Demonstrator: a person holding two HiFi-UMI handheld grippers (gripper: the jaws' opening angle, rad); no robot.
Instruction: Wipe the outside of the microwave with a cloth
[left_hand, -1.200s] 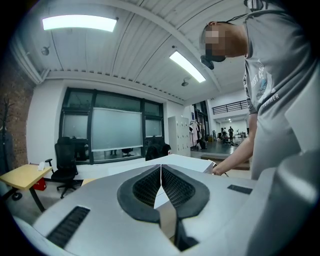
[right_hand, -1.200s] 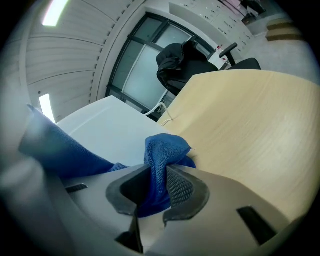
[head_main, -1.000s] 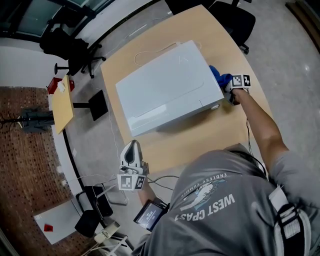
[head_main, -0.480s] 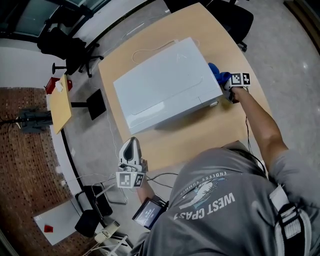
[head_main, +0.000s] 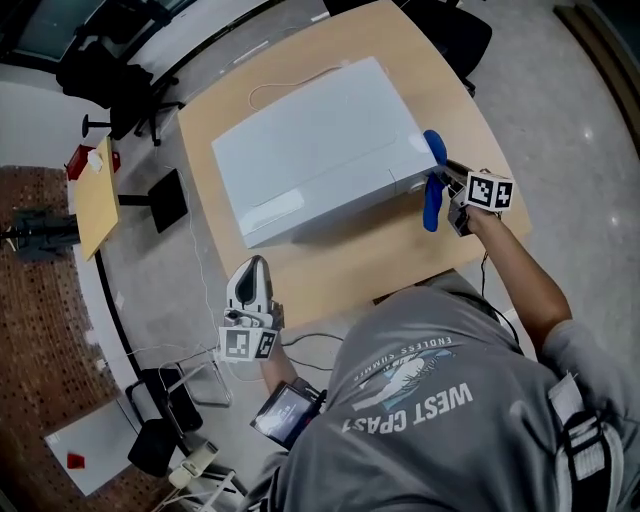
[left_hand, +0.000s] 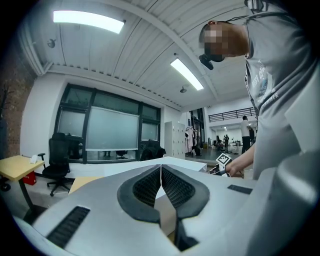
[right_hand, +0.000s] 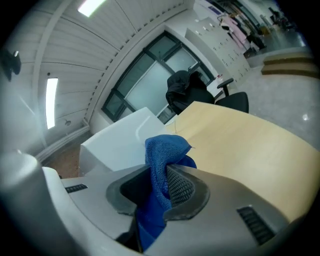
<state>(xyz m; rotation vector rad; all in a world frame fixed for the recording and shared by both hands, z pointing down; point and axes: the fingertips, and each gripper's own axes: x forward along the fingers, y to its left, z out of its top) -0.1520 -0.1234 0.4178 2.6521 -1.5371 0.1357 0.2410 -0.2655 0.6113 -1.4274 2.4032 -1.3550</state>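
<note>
The white microwave (head_main: 315, 145) lies on the wooden table (head_main: 360, 265); its top also shows in the right gripper view (right_hand: 120, 137) and, faintly, beyond the left jaws (left_hand: 185, 162). My right gripper (head_main: 445, 182) is shut on a blue cloth (head_main: 432, 190) (right_hand: 162, 165), held off the microwave's near right corner, with the cloth hanging down beside that corner. My left gripper (head_main: 250, 285) (left_hand: 161, 172) hangs shut and empty off the table's front left edge, clear of the microwave.
A white cable (head_main: 285, 85) trails behind the microwave. Office chairs (head_main: 110, 75) and a small side table (head_main: 95, 200) stand at the left. A tablet (head_main: 285, 412) and a power strip (head_main: 195, 465) lie on the floor by my left side.
My right gripper lifted and pulled back from the microwave's right side toward its near corner, carrying the blue cloth, which now hangs free. The left gripper stayed about where it was.
</note>
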